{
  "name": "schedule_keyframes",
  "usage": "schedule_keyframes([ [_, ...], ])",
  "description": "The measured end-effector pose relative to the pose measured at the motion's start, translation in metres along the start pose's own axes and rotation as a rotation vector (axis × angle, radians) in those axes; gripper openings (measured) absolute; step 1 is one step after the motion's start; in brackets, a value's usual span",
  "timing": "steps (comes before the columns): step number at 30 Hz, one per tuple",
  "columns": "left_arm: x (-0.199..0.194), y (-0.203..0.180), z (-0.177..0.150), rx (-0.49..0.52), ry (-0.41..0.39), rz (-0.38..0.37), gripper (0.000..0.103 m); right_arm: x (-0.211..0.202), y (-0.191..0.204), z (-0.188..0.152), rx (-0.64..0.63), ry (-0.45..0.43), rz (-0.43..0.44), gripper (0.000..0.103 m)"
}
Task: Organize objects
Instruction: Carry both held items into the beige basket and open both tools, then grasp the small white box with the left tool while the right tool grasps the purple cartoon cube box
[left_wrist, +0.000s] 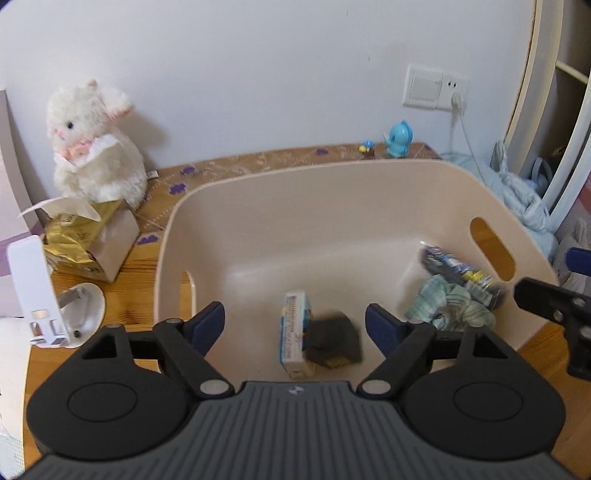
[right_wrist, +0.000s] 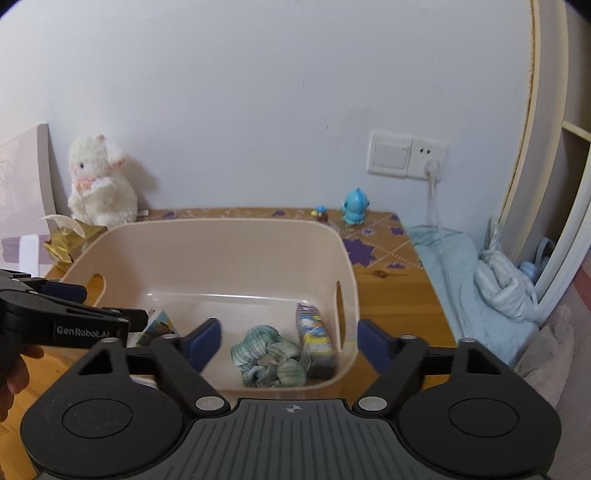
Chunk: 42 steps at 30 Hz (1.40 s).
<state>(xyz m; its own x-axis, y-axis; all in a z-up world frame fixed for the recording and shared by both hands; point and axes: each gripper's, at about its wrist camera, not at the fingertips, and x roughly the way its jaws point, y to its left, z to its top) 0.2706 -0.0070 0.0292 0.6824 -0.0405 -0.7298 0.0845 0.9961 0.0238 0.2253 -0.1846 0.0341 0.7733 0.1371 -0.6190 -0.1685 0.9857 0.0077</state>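
A beige plastic bin stands on the wooden table; it also shows in the right wrist view. Inside lie a small white-and-blue box, a blurred dark grey object, a green-checked scrunchie and a dark snack packet. The scrunchie and packet also show in the right wrist view. My left gripper is open and empty above the bin's near side. My right gripper is open and empty above the bin's near right corner.
A white plush bunny sits at the back left behind a gold tissue box. A white stand is at the left. A blue toy figure and a wall socket are at the back. Blue bedding lies right.
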Motion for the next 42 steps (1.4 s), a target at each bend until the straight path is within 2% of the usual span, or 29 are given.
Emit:
schedule_keyframes([
  [2,-0.012,0.001,-0.002,-0.004,-0.014,0.007,0.086,-0.011,-0.001,-0.003,-0.013,-0.012,0.002,0.100],
  [5,-0.026,0.003,-0.009,-0.001,-0.034,0.022,0.087,-0.026,-0.001,-0.011,-0.042,-0.019,-0.005,0.103],
  [13,-0.055,0.011,-0.041,-0.022,-0.042,0.036,0.087,-0.047,-0.009,-0.044,-0.089,0.011,-0.008,0.103],
  [21,-0.068,0.014,-0.079,-0.012,-0.019,0.038,0.087,-0.049,-0.025,-0.080,-0.097,0.061,-0.007,0.103],
  [28,-0.059,0.012,-0.115,-0.058,0.066,-0.009,0.087,-0.042,-0.035,-0.110,-0.100,0.118,-0.006,0.103],
  [37,-0.043,-0.005,-0.154,-0.044,0.156,-0.065,0.087,-0.027,-0.041,-0.136,-0.067,0.156,0.011,0.103],
  [42,-0.034,-0.008,-0.163,-0.047,0.183,-0.091,0.080,-0.018,-0.039,-0.144,-0.062,0.155,0.014,0.103],
])
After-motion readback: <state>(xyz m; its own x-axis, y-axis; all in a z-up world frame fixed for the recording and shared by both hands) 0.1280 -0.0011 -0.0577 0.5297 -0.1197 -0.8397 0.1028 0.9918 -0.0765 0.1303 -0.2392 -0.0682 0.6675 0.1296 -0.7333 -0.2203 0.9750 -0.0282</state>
